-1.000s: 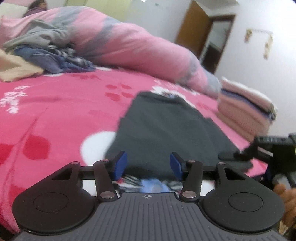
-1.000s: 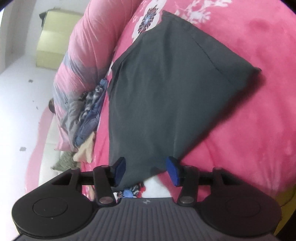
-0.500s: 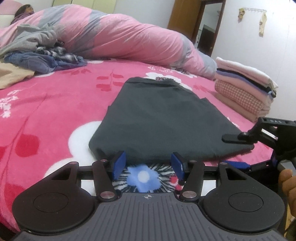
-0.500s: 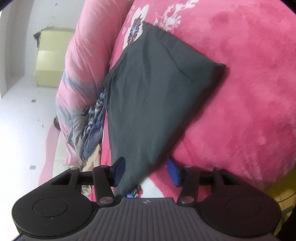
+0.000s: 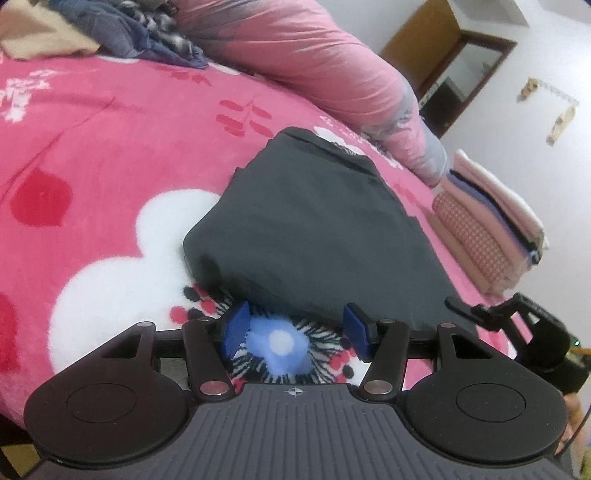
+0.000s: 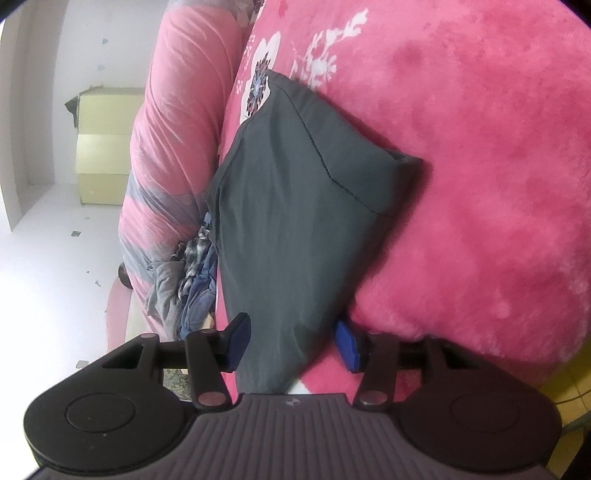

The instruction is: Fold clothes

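So compared to half a second back, the right gripper (image 6: 291, 341) has slid in so the near corner of the dark grey shirt (image 6: 295, 221) now runs right between its blue pads (image 6: 347, 345), where before that corner sat off toward the left pad. The pads are spread wide with cloth in the gap, not pinching yet. My guess is the next fold is being lined up and this is the grab point.

The left gripper (image 5: 295, 330) has tipped and come in a touch closer; it's also wide open, holding nothing, hovering over the blue flower print on the pink blanket (image 5: 92, 147) just short of the shirt's near edge (image 5: 288, 295).

The shirt itself lies folded flat mid-bed. Further back there's a folded stack (image 5: 491, 229) off to the right, the rolled pink duvet (image 5: 314, 55), and a heap of unfolded clothes (image 5: 122, 29) at the far end
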`<state>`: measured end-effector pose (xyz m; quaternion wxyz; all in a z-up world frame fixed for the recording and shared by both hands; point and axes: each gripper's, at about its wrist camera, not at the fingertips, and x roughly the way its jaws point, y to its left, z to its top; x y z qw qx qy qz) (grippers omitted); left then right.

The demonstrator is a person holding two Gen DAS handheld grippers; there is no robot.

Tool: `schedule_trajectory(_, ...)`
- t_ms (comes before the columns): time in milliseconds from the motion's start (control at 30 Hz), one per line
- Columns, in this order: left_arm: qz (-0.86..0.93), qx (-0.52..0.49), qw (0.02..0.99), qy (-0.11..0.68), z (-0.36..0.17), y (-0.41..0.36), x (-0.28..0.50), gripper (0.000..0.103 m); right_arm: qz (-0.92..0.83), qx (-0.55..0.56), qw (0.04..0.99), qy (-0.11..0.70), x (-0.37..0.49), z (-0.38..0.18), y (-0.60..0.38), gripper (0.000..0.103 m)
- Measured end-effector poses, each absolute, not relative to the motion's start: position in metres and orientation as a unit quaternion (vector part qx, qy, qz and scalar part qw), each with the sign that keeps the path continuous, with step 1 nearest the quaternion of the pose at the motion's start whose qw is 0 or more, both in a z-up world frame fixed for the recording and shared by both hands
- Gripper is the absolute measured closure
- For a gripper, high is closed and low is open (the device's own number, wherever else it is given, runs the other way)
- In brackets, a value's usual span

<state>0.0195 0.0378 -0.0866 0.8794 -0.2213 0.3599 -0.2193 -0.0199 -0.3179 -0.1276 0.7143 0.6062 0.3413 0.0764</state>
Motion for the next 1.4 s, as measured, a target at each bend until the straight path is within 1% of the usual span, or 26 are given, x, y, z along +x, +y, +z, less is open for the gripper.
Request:
schedule_trajectory(200, -0.222, -0.220, 0.881, 0.354, -0.087, 0.037, 0.019, 0.047, 0.072, 0.603, 0.719, 0.338, -0.019, -0.122, -0.317, 0.050)
schedule_trajectory(400, -0.225, -0.198, 0.890, 0.343, -0.083, 0.039, 0.011, 0.047, 0.065, 0.625, 0.713, 0.312, -0.019, -0.124, -0.317, 0.049)
schedule_trajectory(567, -0.225, -0.190, 0.905, 0.307, -0.066, 0.053, 0.012, 0.047, 0.059, 0.613, 0.726, 0.306, -0.016, -0.116, -0.310, 0.049)
schedule_trajectory(700, -0.237, -0.170, 0.913, 0.286, -0.043, 0.058, 0.039, 0.046, 0.059, 0.625, 0.724, 0.287, -0.018, -0.116, -0.310, 0.049)
schedule_trajectory(867, -0.275, -0.113, 0.913, 0.279, -0.017, 0.036, 0.098, 0.044, 0.061, 0.635, 0.718, 0.277, -0.016, -0.120, -0.313, 0.049)
schedule_trajectory(967, -0.292, -0.114, 0.903, 0.292, -0.014, 0.018, 0.120, 0.044, 0.062, 0.639, 0.716, 0.273, -0.014, -0.122, -0.314, 0.049)
schedule_trajectory(1067, -0.326, -0.110, 0.893, 0.291, -0.019, 0.003, 0.113, 0.044, 0.063, 0.643, 0.714, 0.270, -0.012, -0.124, -0.316, 0.049)
schedule_trajectory(1167, -0.361, -0.062, 0.882, 0.296, -0.032, -0.016, 0.088, 0.044, 0.064, 0.647, 0.712, 0.266, -0.010, -0.126, -0.317, 0.051)
schedule_trajectory(1300, -0.399, 0.027, 0.868, 0.294, -0.049, -0.044, 0.052, 0.044, 0.069, 0.648, 0.709, 0.270, -0.011, -0.127, -0.322, 0.051)
schedule_trajectory(1400, -0.402, 0.085, 0.867, 0.283, -0.059, -0.058, 0.032, 0.044, 0.070, 0.603, 0.736, 0.298, -0.016, -0.115, -0.327, 0.051)
